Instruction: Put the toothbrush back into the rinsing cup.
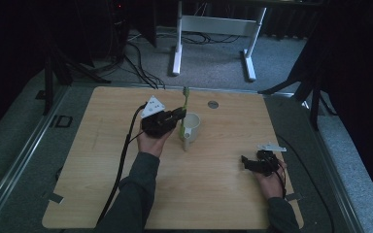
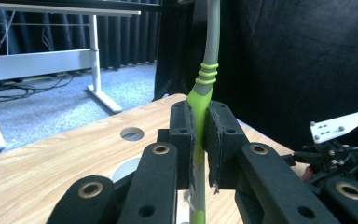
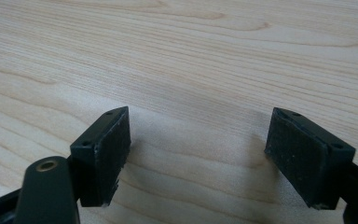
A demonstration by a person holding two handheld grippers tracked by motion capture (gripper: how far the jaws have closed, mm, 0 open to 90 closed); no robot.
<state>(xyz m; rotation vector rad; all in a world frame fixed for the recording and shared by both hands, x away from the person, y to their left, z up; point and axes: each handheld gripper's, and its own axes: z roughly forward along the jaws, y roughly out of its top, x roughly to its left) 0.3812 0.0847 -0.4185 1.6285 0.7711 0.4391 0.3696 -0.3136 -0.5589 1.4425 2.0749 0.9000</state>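
My left fingers (image 2: 200, 140) clamp the toothbrush (image 1: 183, 114) upright over the mug (image 1: 191, 127). My right fingers (image 3: 214, 154) gape, well apart from the mug, near the worktop's (image 1: 213, 194) right edge.

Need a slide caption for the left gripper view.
Left tongs shut on an upright green toothbrush above the wooden table.

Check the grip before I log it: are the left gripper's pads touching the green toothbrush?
Touching. In the left gripper view, both pads of the left gripper press on the toothbrush handle.
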